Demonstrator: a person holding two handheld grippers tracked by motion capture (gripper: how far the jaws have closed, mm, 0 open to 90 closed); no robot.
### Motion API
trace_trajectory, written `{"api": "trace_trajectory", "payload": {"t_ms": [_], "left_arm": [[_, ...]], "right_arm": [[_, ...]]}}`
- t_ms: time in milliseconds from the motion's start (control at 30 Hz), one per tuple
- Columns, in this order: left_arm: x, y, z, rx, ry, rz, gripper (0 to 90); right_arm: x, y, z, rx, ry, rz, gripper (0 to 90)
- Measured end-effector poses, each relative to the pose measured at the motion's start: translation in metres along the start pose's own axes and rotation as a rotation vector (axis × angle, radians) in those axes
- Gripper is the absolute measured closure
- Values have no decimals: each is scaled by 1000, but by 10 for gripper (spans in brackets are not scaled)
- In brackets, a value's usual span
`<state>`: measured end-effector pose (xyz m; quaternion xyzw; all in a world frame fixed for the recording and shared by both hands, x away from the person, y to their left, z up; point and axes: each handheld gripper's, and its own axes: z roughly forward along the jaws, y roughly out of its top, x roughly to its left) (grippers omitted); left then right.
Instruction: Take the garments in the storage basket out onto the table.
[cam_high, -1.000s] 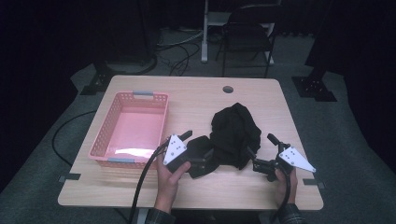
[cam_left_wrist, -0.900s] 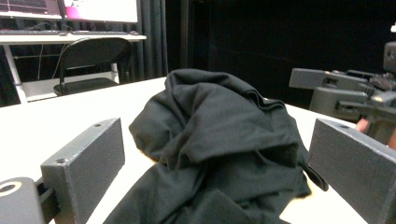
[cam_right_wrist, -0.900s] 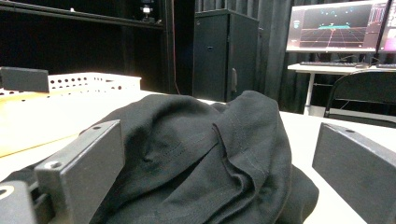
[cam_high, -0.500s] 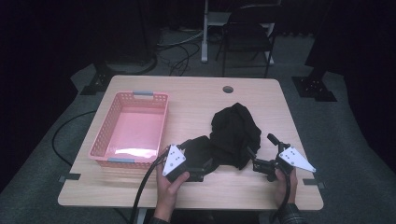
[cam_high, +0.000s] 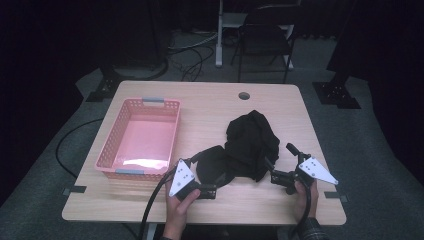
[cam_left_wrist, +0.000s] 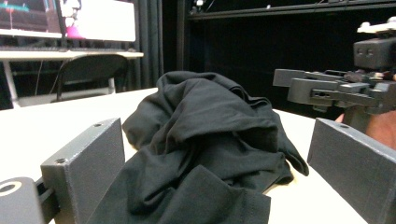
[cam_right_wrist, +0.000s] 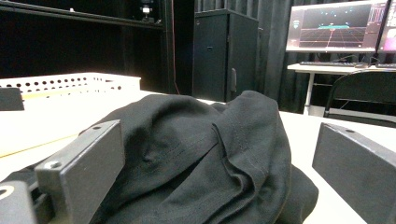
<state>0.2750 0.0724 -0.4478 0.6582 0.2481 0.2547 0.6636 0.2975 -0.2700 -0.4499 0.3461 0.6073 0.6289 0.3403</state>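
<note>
A dim room with dark curtains, lit monitors and a black folding chair (cam_high: 265, 30) surrounds a pale wooden table (cam_high: 210, 100) with rounded corners.

The left gripper (cam_left_wrist: 219, 186) stands with its two black jaws spread wide, the near edge of a crumpled black cotton garment (cam_left_wrist: 205, 140) lying between them; neither jaw presses the cloth. In the high view this gripper (cam_high: 212, 191) sits at about 6 o'clock on the table, held by the person's left hand (cam_high: 179, 210), pointing toward 3 o'clock at the garment's near flap.

The right gripper (cam_right_wrist: 219, 186) also has its jaws spread apart, the garment (cam_right_wrist: 196, 158) bunched in the gap and rising beyond it, without being pinched. From above it (cam_high: 272, 176) lies at about 4 o'clock, aimed toward 9 o'clock, just beside the cloth's right edge, held by the right hand (cam_high: 301, 197).

The garment (cam_high: 245, 147) is heaped on the table between the two grippers, slightly right of centre, toward 5 o'clock.

Farther out, a pink perforated plastic basket (cam_high: 117, 150) with grey handles stands at 9 o'clock, well apart from the cloth. A small round cable hole (cam_high: 244, 95) lies at 12 o'clock.
</note>
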Motion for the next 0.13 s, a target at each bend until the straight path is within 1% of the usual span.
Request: {"api": "trace_trajectory", "payload": {"t_ms": [33,133], "left_arm": [[-1,0,0,-2,-2,15,36],[-1,0,0,-3,-4,14,36]], "right_arm": [[0,0,0,0,0,0,19],[0,0,0,0,-1,0,19]]}}
